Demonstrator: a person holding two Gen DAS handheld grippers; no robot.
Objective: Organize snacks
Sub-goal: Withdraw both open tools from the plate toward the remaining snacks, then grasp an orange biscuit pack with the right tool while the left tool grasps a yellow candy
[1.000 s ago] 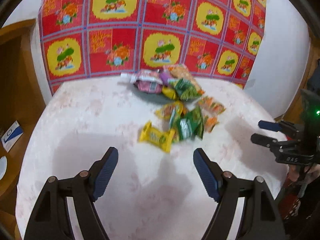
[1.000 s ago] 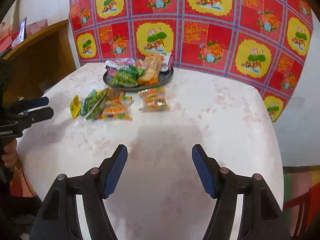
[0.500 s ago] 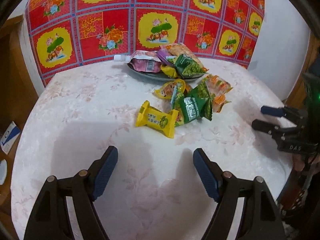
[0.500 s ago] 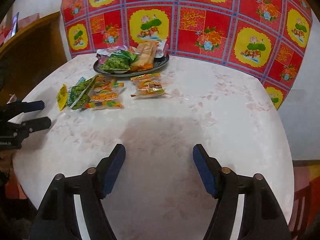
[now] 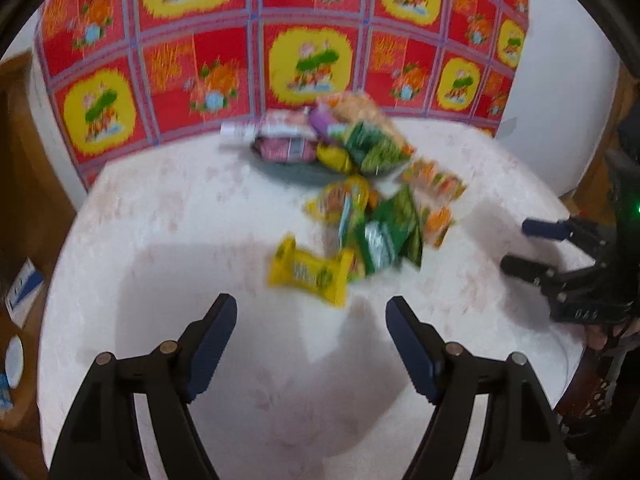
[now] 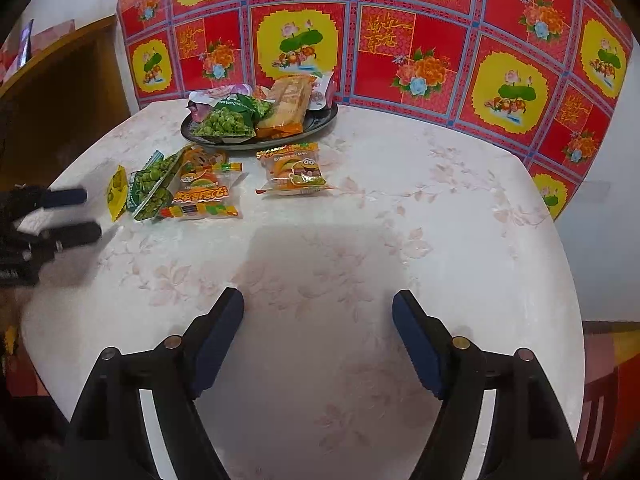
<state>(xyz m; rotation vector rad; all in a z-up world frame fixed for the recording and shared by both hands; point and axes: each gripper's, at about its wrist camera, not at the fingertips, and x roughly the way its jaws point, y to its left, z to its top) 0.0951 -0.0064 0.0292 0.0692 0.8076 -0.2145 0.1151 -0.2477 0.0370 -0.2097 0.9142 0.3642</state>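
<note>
Several loose snack packs lie on the white floral table [image 6: 440,240]: a yellow pack [image 5: 308,274], green pea packs [image 5: 384,236] and an orange gummy pack [image 6: 204,196] in one pile, and a burger gummy pack [image 6: 298,170] apart to their right. Behind them a dark plate [image 6: 280,144] holds more packs. My left gripper [image 5: 310,304] is open just short of the yellow pack, empty. Over bare table, my right gripper [image 6: 318,296] has its jaws opening with nothing between them. Each gripper shows at the edge of the other's view [image 5: 520,246] [image 6: 76,214].
A red and yellow floral cloth [image 6: 420,40] hangs on the wall behind the table. A wooden shelf unit [image 6: 60,92] stands to the left. The table's rounded edge falls away at the right, near a red chair [image 6: 608,392].
My right gripper's jaws have spread wider. The left wrist view has swung and is now blurred, with the yellow pack closer to the left fingers. The snacks have not moved on the table.
</note>
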